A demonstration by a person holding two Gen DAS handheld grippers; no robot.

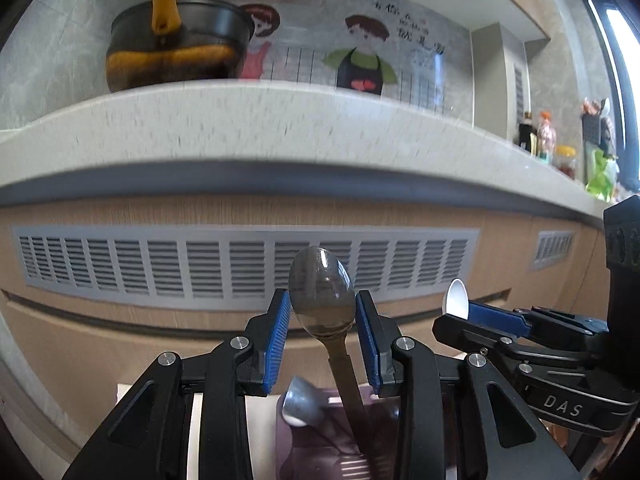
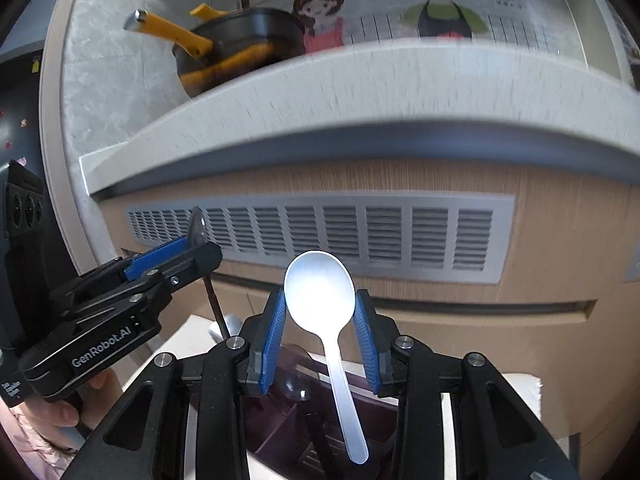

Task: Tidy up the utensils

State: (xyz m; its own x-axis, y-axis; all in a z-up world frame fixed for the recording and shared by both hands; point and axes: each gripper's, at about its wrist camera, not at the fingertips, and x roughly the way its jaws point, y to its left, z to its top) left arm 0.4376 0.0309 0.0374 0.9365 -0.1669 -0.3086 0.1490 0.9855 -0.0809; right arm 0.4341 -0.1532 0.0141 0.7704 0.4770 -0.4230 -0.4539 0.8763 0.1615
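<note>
In the left wrist view my left gripper (image 1: 322,300) is shut on the bowl of a metal spoon (image 1: 322,280), whose handle hangs down toward a dark purple utensil holder (image 1: 320,452). A second metal spoon (image 1: 298,404) stands in that holder. To the right, my right gripper (image 1: 456,312) grips a white plastic spoon (image 1: 458,298). In the right wrist view my right gripper (image 2: 320,300) is shut on the white plastic spoon (image 2: 320,292) by its bowl, with the handle hanging over the purple holder (image 2: 288,404). The left gripper (image 2: 200,246) with the metal spoon (image 2: 198,226) shows at the left.
Ahead is a grey countertop (image 1: 280,120) over a wooden cabinet front with a vent grille (image 1: 240,264). A black pot with yellow handles (image 1: 176,48) stands on the counter, and bottles and jars (image 1: 560,148) sit far right. A white box (image 2: 516,396) lies under the holder. A hand (image 2: 60,412) holds the left gripper.
</note>
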